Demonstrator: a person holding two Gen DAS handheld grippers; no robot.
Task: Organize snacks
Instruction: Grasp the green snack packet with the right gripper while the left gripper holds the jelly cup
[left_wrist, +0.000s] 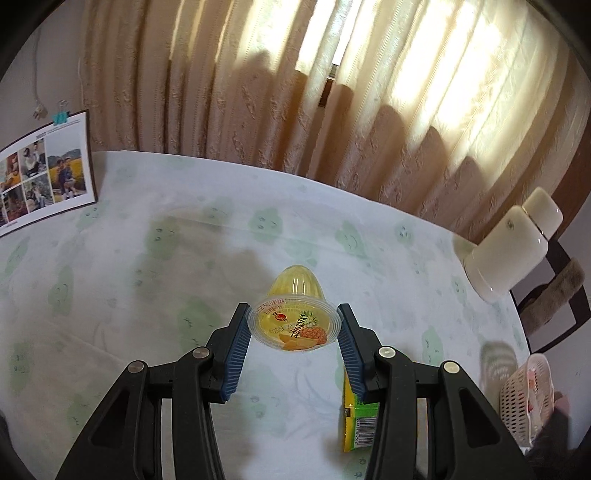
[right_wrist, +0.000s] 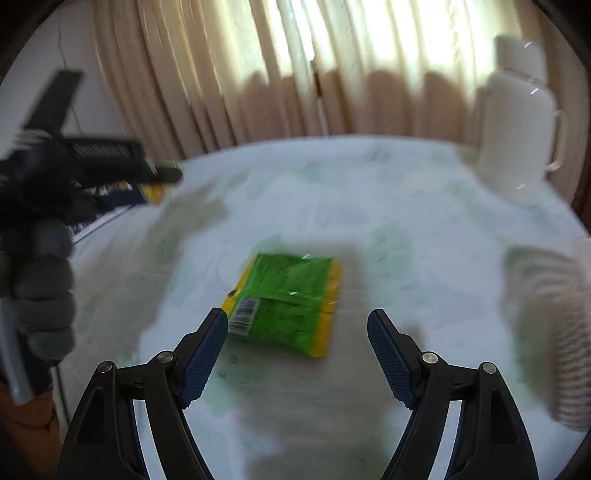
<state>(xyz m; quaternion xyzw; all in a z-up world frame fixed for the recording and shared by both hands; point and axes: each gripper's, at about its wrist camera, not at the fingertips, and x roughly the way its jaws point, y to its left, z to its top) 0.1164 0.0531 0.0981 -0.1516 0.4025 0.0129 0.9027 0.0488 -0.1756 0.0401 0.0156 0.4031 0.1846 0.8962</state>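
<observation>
**Holding one snack, reaching for the next**

Holding a jelly cup (left_wrist: 294, 320) between its jaws, our left gripper (left_wrist: 293, 325) is clenched on the cup's rim, one blue pad on each side. The cup is tilted, with its printed lid turned toward the camera and its domed bottom pointing away, and it seems to be lifted off the table (left_wrist: 147, 258).

Our right gripper (right_wrist: 297, 332) is released, its jaws wide apart and holding nothing. The green snack packet (right_wrist: 288, 299) lies flat on the table just ahead of these jaws, closer to the left one. This view is blurred, so we cannot tell if the left jaw touches the packet.

A pink basket (left_wrist: 524, 398) stands to the right of the left gripper's jaws. We judge it to be the place for the snacks, but what is inside is not clear.

So we think the task is partly done: one snack is in hand, and the packet is not yet taken. Both are left to be put away.
</observation>
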